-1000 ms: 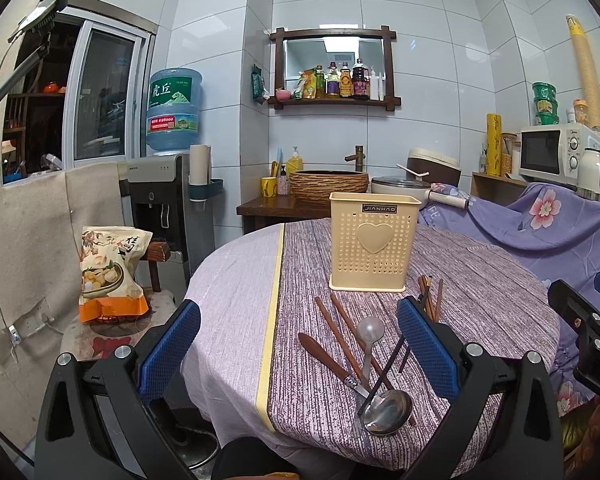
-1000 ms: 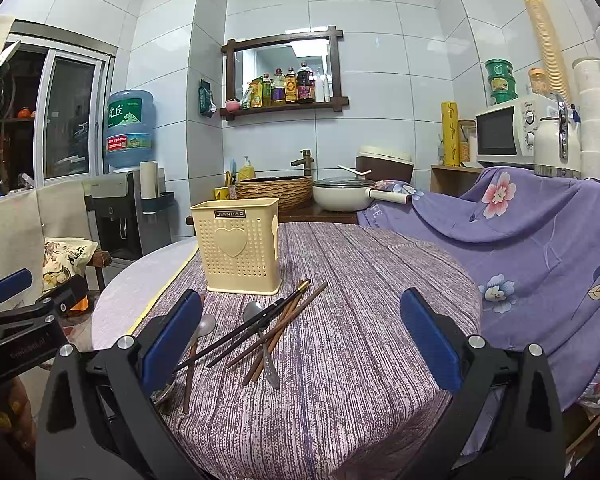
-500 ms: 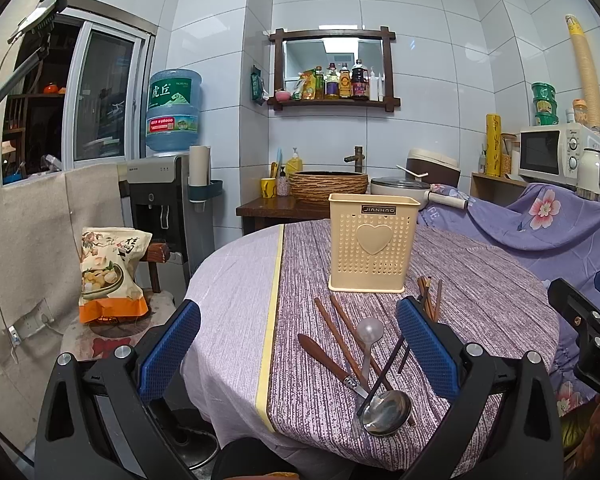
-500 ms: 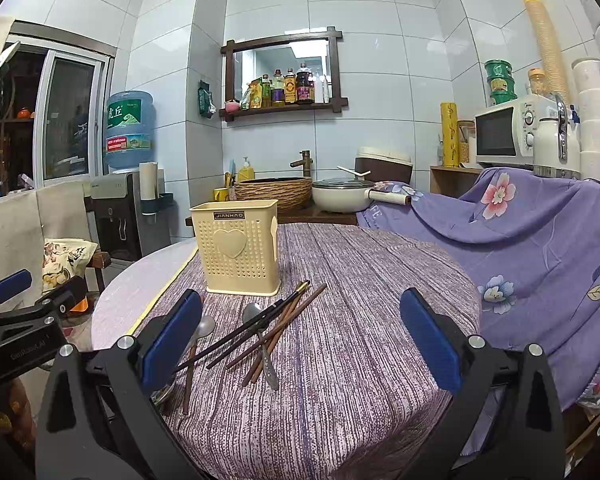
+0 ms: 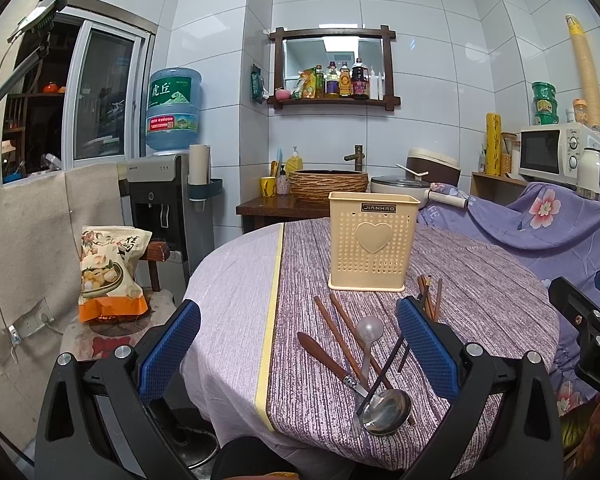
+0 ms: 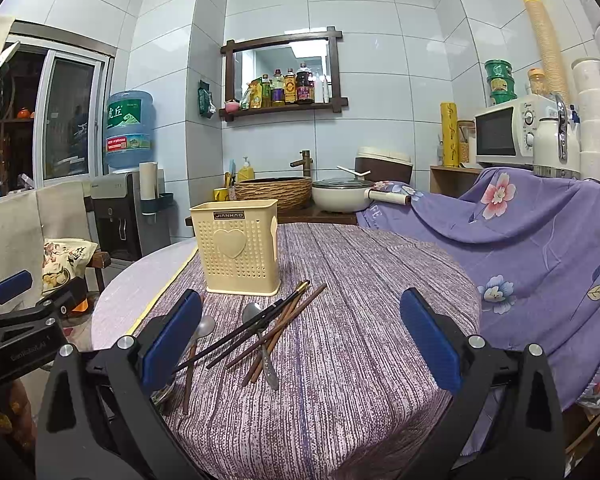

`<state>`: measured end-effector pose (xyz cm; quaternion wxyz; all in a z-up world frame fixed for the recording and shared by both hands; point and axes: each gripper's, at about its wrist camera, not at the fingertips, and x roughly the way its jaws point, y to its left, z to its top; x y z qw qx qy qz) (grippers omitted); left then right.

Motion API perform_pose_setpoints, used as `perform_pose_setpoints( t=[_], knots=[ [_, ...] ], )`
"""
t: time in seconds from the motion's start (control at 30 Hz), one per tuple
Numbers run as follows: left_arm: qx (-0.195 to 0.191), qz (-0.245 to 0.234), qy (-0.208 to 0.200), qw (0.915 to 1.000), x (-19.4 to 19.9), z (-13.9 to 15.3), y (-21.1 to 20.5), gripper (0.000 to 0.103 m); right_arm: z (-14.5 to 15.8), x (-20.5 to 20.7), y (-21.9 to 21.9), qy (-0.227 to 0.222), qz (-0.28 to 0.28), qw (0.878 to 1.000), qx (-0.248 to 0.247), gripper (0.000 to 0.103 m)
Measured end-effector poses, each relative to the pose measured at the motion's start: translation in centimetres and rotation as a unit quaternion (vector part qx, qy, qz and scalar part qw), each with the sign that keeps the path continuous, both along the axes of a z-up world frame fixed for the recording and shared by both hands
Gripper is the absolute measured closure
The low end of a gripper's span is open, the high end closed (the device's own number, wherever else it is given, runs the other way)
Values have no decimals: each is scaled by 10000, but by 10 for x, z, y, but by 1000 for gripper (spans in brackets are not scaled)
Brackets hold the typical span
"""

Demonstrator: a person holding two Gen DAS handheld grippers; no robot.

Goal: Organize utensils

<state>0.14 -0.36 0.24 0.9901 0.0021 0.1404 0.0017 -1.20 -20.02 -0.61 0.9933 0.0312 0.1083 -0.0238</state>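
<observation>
A cream perforated utensil holder (image 5: 372,242) (image 6: 238,246) with a heart on its front stands upright on the round table. In front of it lie loose utensils: brown chopsticks (image 5: 342,338) (image 6: 286,326), black chopsticks (image 6: 240,336), a large steel ladle (image 5: 386,406), a small spoon (image 5: 369,330) and another spoon (image 6: 256,320). My left gripper (image 5: 298,346) hovers open near the table's front edge, nothing between its blue pads. My right gripper (image 6: 300,340) is open too, above the cloth to the right of the pile.
The table carries a striped purple cloth (image 6: 340,360) with a yellow stripe (image 5: 270,320). A floral purple sheet (image 6: 540,248) covers furniture at right. A snack bag (image 5: 110,274) sits on a stool at left, beside a water dispenser (image 5: 168,200).
</observation>
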Motion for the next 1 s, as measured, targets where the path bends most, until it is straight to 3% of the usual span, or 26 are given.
perform_pose_setpoints(
  t=[0.77, 0.8, 1.0],
  knots=[
    [2, -6, 39, 10000, -2, 0, 1, 6, -1, -2, -6, 38, -29, 10000, 12, 5],
    [-4, -10, 64, 10000, 3, -12, 3, 6, -3, -1, -6, 50, -37, 10000, 11, 5],
    [-43, 49, 359, 9993, 18, -22, 11, 6, -11, 15, -15, 348, -103, 9993, 126, 5]
  ],
)
